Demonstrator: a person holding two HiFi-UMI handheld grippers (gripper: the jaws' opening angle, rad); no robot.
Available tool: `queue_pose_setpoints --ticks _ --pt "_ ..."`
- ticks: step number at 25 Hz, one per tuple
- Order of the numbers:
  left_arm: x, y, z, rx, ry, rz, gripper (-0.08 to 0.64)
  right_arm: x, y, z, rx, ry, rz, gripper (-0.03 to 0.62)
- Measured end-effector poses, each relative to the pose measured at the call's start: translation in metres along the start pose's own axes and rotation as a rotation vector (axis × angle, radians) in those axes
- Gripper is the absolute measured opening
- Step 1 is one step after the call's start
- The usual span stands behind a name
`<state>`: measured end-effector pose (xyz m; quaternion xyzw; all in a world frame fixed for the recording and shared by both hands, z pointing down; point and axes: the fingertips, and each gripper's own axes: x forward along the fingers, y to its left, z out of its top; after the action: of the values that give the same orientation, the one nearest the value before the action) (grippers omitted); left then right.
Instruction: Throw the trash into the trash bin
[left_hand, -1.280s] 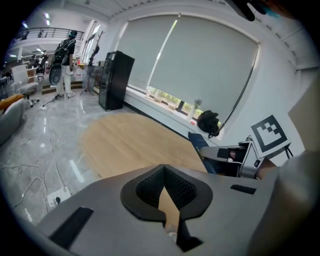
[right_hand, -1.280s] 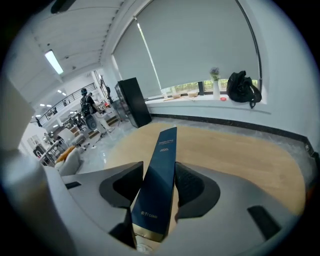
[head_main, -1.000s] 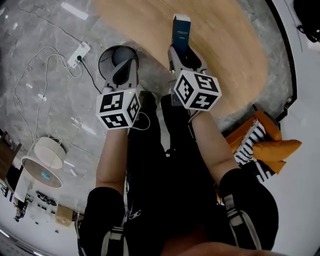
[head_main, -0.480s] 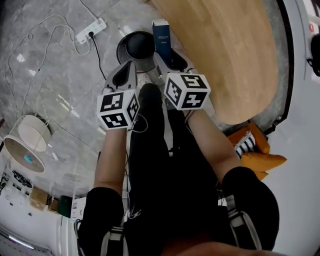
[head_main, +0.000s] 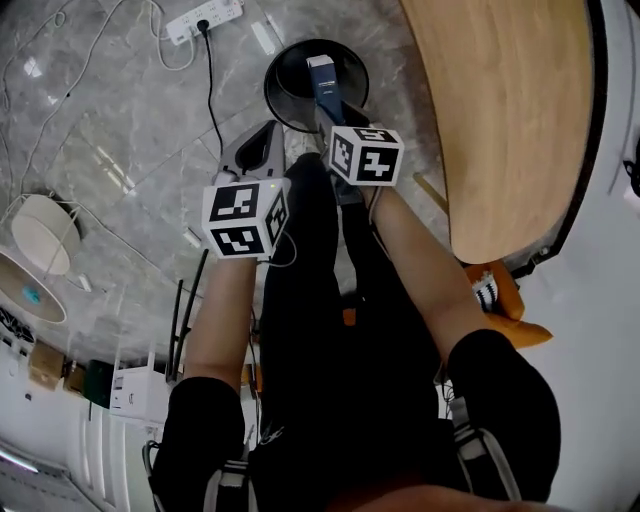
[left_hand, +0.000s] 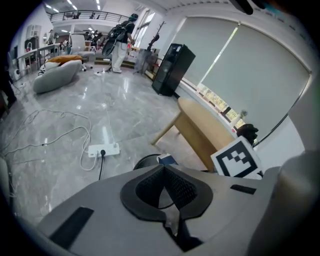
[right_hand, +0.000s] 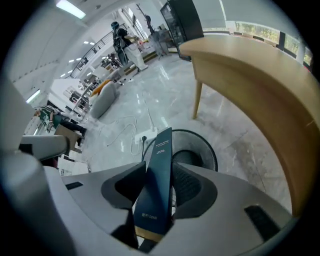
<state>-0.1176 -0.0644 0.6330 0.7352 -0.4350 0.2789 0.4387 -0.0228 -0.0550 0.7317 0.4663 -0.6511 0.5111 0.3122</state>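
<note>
A round black trash bin (head_main: 295, 85) stands on the grey marble floor beside the wooden table. My right gripper (head_main: 332, 100) is shut on a tall dark blue box (head_main: 324, 78), whose far end hangs over the bin's mouth. In the right gripper view the box (right_hand: 157, 185) sits slanted between the pads, above the bin (right_hand: 202, 150); the jaws have just been closing with the box between them. My left gripper (head_main: 258, 150) is shut and holds nothing, to the left of the bin and short of it. Past its tips (left_hand: 164, 169) the bin's rim (left_hand: 144, 162) and the box (left_hand: 167, 160) show.
The curved wooden table (head_main: 500, 120) runs along the right. A white power strip (head_main: 205, 15) with a black cable lies on the floor left of the bin. A white fan (head_main: 30, 260) stands far left. An orange seat (head_main: 505, 300) is by the table's near end.
Both grippers have moved toward the bin. The blue box, earlier over the table's edge, is now over the bin's mouth. The left gripper stays shut and empty.
</note>
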Motion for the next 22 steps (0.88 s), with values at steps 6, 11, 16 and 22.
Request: queue_pose_setpoints --ticks 6,11,16,22 --pt "0.012 0.031 -0.03 -0.055 0.035 0.012 0.012 0.078 -0.024 -0.035 -0.019 0.162 -0.061 0.169" --pt "0.018 0.047 -0.041 -0.077 0.045 0.018 0.012 0.125 -0.037 -0.046 -0.061 0.257 -0.095 0.169" --pt "0.022 0.059 -0.049 -0.085 0.045 0.02 0.012 0.159 -0.04 -0.051 -0.07 0.31 -0.088 0.169" --pt "0.027 0.069 -0.066 -0.122 0.041 0.034 0.012 0.18 -0.03 -0.051 -0.105 0.286 -0.065 0.196"
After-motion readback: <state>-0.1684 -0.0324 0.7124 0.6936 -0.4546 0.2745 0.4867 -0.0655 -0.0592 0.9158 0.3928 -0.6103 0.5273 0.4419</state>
